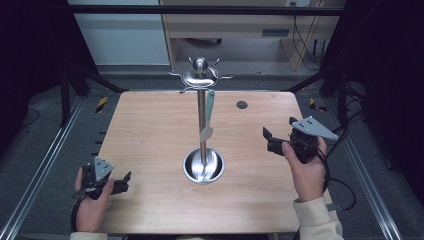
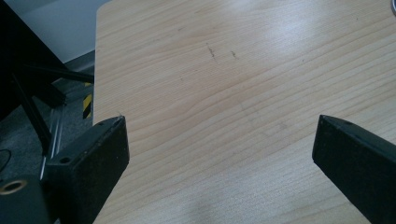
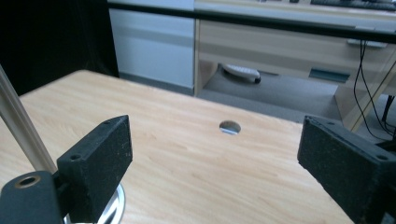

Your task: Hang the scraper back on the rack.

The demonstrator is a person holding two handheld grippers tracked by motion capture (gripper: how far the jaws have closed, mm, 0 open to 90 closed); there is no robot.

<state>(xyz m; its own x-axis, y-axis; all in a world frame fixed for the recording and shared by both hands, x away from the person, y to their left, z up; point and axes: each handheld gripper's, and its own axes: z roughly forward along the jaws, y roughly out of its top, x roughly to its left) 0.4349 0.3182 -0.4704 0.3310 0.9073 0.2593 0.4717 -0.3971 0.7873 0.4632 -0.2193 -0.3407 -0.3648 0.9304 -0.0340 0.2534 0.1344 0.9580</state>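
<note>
2 grippers, both mine, and both sit with jaws spread wide and nothing between them. My left gripper [image 1: 121, 184] rests low at about 8 o'clock on the wooden table [image 1: 150, 125], near the front edge; in the left gripper view I'm looking over bare wood grain. My right gripper [image 1: 270, 140] hovers at about 3 o'clock, well apart from the stand and pointing in toward it.

Dead centre stands the utensil stand [image 1: 202, 120]: 1 slim shiny metal pole rising from a round steel dish base [image 1: 203, 165], topped with a ball and a ring of curled hooks [image 1: 200, 76]. Hanging from a hook at the pole's right side is the spatula [image 1: 209, 117], pale teal handle up, whitish blade down, blade tip above the dish and just beside the pole. In the right gripper view the pole [image 3: 21, 126] slants up at my left, with the rim of the base below it.

My read: the spatula is the thing to fetch, and the right gripper is the closer one. To do it well, I'd come in level from 3 o'clock, pinch the teal handle mid-length across its flat faces, then lift up before pulling away so the loop clears the hook. The stand looks tall and narrow, so a sideways tug could tip it.
</note>
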